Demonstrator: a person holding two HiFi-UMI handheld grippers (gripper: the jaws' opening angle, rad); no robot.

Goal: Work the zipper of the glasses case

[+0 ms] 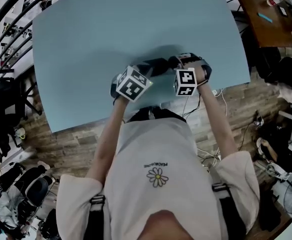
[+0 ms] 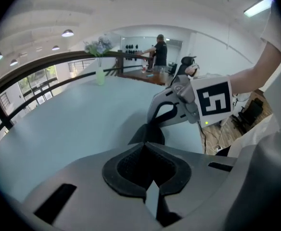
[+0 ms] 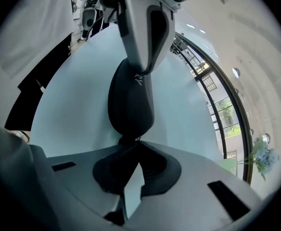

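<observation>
Hard to see much of the black oval glasses case point(image 3: 131, 100) from the head view tbh. Both marker cubes point(image 1: 132, 83) and the grippers sit over it, so only a dark sliver shows between them. Zipper teeth: can't make them out in any view. There's a tiny shiny bit right at the tips of the right gripper point(image 3: 136, 141), prob a metal part of the case, but too small to say if it's the pull. The far end of the case is cut off behind the other gripper's grey finger in the right gripper view.

Position-wise, the glasses case is strung between the two grippers, above the near part of the light blue table point(image 1: 111, 29), close to the person's chest. Can't tell whether it touches the table. Left gripper point(image 2: 144, 148) has its jaws pinched together on one dark end of the case. The right gripper's jaws are closed down tight on the opposite end, w/ the case running straight out from the tips.

Materials: the case looks smooth, matte and rounded like a pod, w/ a small pale logo on its side. Gripper bodies are grey plastic w/ black textured pads. The tabletop is plain and flat, w/ a curved edge.
</observation>
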